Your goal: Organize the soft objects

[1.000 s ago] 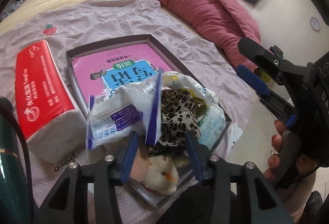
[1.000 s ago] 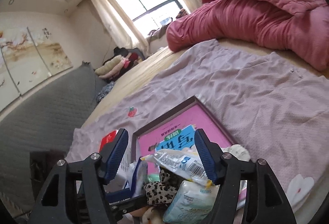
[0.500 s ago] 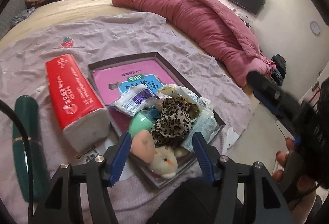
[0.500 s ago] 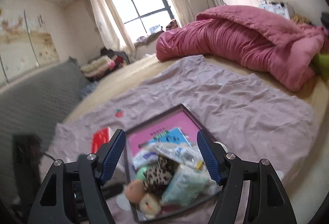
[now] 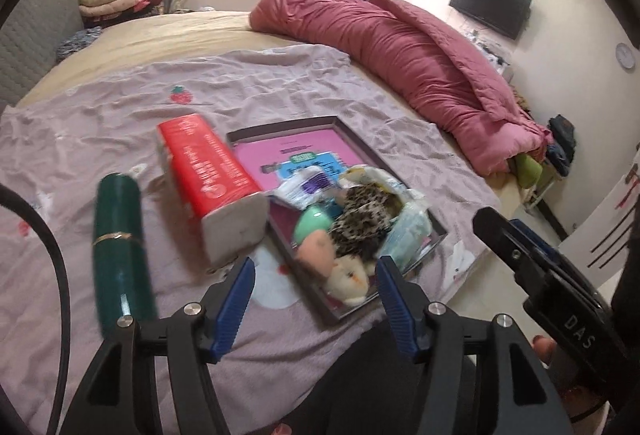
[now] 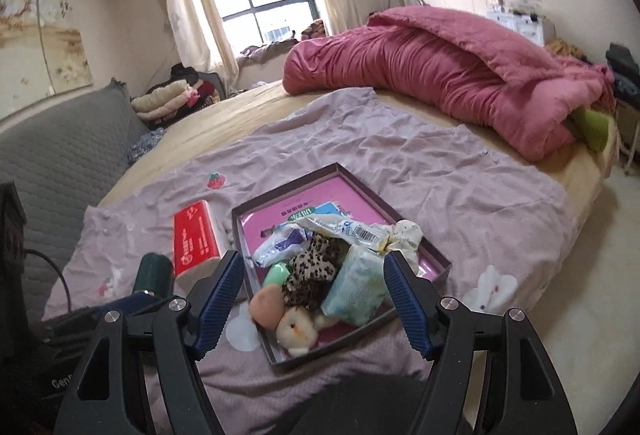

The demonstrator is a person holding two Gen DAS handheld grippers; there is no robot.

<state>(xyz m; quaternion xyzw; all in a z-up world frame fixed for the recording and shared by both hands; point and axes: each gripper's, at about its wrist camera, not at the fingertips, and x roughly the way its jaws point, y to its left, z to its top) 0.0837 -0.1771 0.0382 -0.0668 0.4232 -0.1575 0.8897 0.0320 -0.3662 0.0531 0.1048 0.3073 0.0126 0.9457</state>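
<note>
My blue finger pads [image 6: 218, 305] are ribbed rubbery plastic on matt black arms. The tray [image 6: 436, 262] looks like stiff matt card, its pink sheet [image 6: 352, 201] glossy paper. In it: crinkly shiny plastic packets [image 6: 354, 287], a fuzzy plush chick [image 6: 298, 331], soft leopard-print cloth [image 6: 308, 271]. The red tissue pack [image 5: 208, 163] is glossy film. The lilac sheet [image 6: 460, 171] is wrinkled matt cotton.

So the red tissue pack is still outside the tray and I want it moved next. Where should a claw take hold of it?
Grip the red tissue pack across its narrow width, near the middle, coming from above. It lies flat on the sheet as a long block beside the tray, with both long sides exposed, and its soft body should give slightly under the pads.
</note>
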